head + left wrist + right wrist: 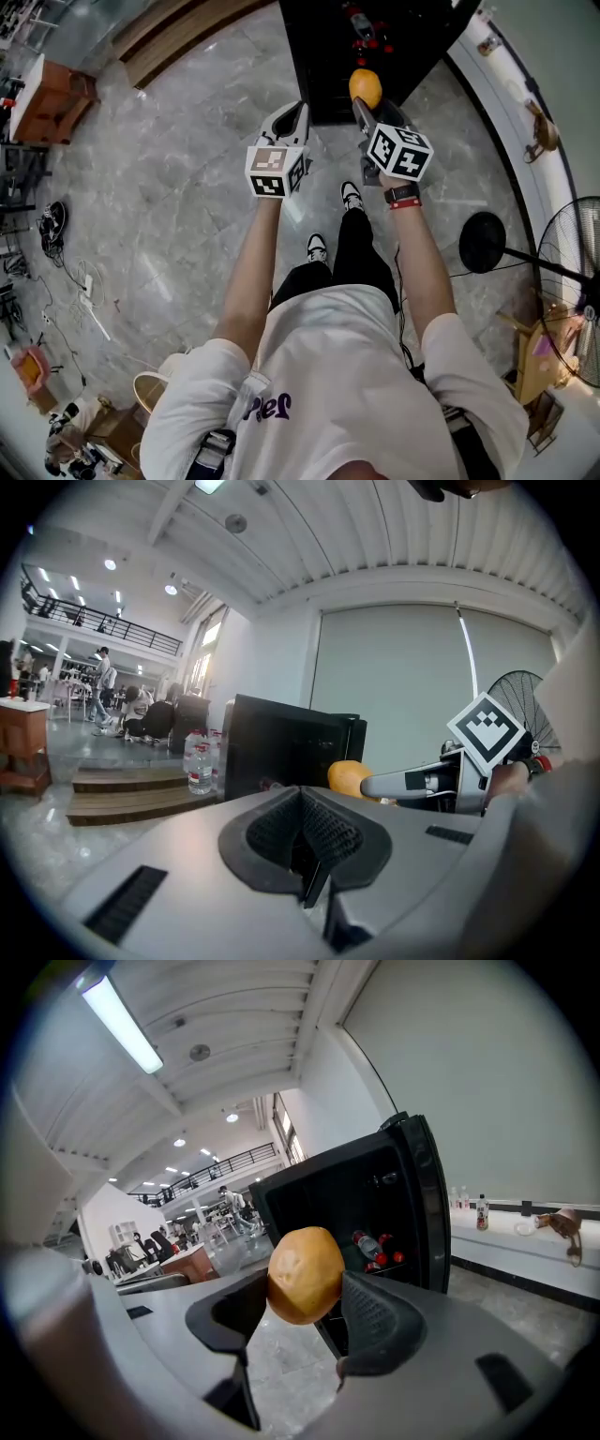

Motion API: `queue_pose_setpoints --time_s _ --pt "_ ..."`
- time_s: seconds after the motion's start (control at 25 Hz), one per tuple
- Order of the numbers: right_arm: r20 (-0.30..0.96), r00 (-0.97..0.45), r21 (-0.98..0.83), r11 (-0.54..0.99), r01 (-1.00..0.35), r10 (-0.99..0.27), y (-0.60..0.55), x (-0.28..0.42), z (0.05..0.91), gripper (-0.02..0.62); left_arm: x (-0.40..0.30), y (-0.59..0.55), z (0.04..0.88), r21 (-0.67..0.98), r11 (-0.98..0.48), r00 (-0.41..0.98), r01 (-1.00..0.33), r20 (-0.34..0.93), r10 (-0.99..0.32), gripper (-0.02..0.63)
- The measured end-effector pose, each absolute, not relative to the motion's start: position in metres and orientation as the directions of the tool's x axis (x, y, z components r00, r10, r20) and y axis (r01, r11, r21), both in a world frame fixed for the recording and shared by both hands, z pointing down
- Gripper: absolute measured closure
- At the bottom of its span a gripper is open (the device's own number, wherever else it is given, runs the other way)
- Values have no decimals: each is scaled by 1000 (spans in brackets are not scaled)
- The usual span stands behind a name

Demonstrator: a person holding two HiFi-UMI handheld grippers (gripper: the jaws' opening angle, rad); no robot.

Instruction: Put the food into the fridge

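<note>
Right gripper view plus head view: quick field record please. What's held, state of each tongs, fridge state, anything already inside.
held item: orange
right tongs: shut on the orange, one pad on each side
left tongs: shut, nothing between them
fridge: black, open, interior facing the right tongs
inside fridge: a bottle and small red round items
orange position: in the air in front of the fridge opening, not yet inside

The right gripper (302,1299), fruit (305,1269) between its jaws, faces the fridge (429,1213).
</note>
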State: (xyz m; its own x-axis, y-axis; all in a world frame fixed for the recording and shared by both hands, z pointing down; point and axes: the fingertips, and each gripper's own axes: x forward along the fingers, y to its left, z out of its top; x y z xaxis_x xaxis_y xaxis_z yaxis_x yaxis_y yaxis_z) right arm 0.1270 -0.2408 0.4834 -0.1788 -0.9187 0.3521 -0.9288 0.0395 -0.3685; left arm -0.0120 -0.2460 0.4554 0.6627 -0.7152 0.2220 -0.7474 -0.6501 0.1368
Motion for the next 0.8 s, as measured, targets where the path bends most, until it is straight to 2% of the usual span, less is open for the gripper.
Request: queue_pose_setpoints --time_s 0.8 --pt "430 -217 -374 45 -926 -877 -332 143 564 330 11 -312 510 155 -642 659 -751 246 -711 588"
